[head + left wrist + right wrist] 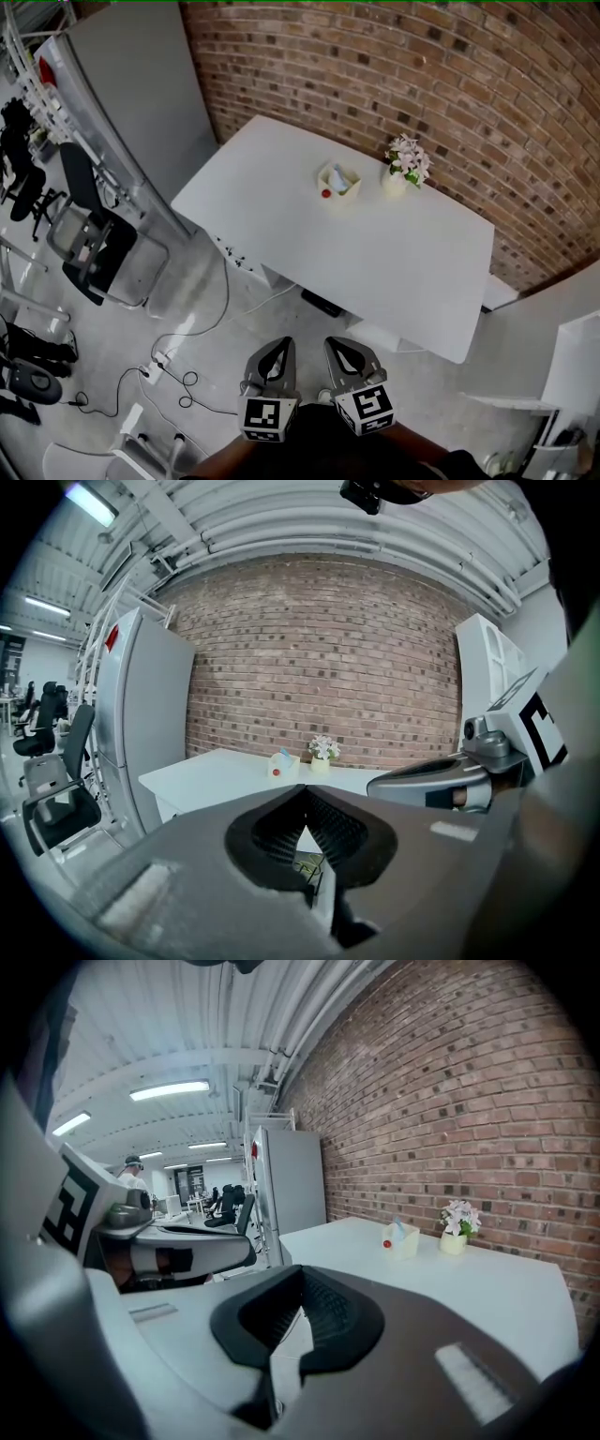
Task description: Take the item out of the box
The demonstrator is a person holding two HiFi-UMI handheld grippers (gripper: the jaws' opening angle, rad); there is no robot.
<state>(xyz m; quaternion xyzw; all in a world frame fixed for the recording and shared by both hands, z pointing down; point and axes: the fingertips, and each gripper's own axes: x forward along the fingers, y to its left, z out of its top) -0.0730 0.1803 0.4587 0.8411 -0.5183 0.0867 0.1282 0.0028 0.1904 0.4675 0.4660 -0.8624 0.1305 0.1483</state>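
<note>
A small cream box (337, 180) with a red dot on its front stands on the far part of the white table (281, 178). A pale blue item (342, 178) sticks out of its top. The box (283, 764) is small and distant in the left gripper view, as is the box (401, 1238) in the right gripper view. My left gripper (278, 345) and right gripper (339, 345) hang side by side over the floor, well short of the table. Both are shut with nothing between their jaws.
A pot of pink and white flowers (405, 167) stands just right of the box, near the brick wall (422, 75). A grey cabinet (141, 84) and office chairs (89, 244) stand to the left. Cables and a power strip (155, 370) lie on the floor.
</note>
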